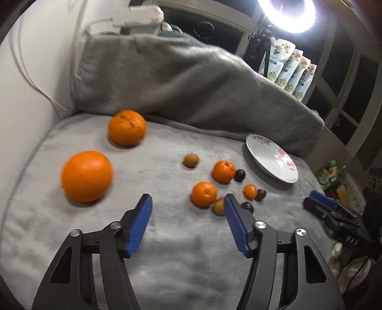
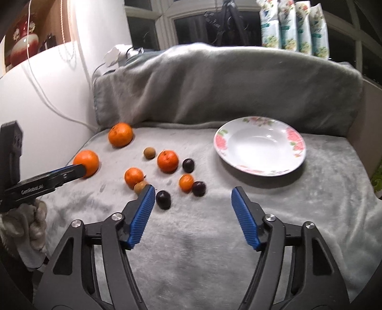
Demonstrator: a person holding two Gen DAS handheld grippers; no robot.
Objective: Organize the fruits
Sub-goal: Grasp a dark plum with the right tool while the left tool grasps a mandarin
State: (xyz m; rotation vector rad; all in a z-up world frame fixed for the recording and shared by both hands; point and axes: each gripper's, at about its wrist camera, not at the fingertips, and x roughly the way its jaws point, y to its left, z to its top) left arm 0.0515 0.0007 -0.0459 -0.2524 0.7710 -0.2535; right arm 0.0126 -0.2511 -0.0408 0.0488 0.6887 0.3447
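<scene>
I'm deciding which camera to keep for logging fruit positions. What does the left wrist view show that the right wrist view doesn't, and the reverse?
Only the left wrist view shows the ring light and the open right tool from the side. Only the right wrist view shows the red-and-white vase and the gloved hand holding the open left tool beside a large orange. Both show the empty floral plate, scattered fruit and grey blanket.

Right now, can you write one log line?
left gripper: open | right gripper: open | white floral plate: empty | orange round fruits: on grey blanket
</scene>
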